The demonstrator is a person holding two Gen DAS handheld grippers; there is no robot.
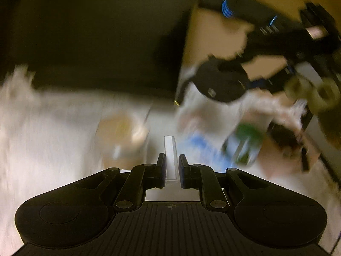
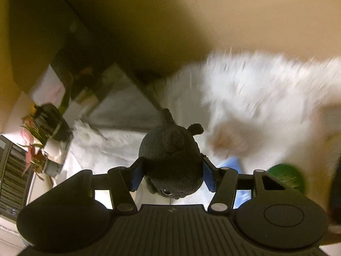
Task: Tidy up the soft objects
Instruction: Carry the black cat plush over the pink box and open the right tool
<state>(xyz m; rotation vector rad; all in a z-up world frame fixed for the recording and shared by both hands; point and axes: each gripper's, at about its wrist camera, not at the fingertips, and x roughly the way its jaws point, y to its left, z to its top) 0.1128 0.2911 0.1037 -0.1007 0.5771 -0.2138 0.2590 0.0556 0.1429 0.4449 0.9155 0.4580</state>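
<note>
In the right wrist view my right gripper [image 2: 172,171] is shut on a black plush toy [image 2: 170,155], held above a white furry rug [image 2: 255,98]. The same black plush toy [image 1: 221,81] shows in the left wrist view at upper right, in the other gripper. My left gripper [image 1: 172,171] is nearly closed, with only a narrow gap between its pads and nothing soft between them; a pale strip shows in the gap. A tan round soft thing [image 1: 123,132] lies blurred on the white rug ahead of it. A green object [image 1: 247,140] and a blue-and-white thing [image 1: 204,147] lie to the right.
A dark box or cabinet [image 1: 96,42] stands behind the rug. Potted plants [image 2: 46,128] stand at the left in the right wrist view, near a dark slatted shelf [image 2: 12,175]. A green object [image 2: 287,177] and blue cloth [image 2: 232,162] lie under the right gripper. Both views are motion-blurred.
</note>
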